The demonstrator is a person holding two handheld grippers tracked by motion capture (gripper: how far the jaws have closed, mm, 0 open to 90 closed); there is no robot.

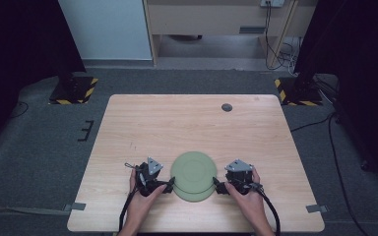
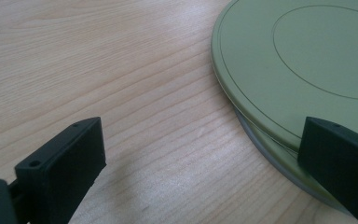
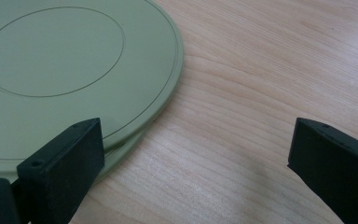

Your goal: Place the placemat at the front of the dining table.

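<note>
Both jaws wide beside stacked green plates (image 1: 193, 175); risk of top plate (image 2: 303, 65) sliding if nudged sideways.

Two green plates (image 1: 193, 176) sit stacked, slightly offset, near your edge of the worktop (image 1: 187, 123). Your left gripper (image 1: 166, 186) and right gripper (image 1: 218, 187) flank the stack, each close against its rim.

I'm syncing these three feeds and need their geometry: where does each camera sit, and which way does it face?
High view: above the near table edge, facing forward and down; forearms, left hand-held gripper and right hand-held gripper flank the stacked green plates.
Left gripper view: rides that gripper, faces the plates' edge between open black jaws.
Right gripper view: mirrors it.
Shared: plates and wooden table.
</note>
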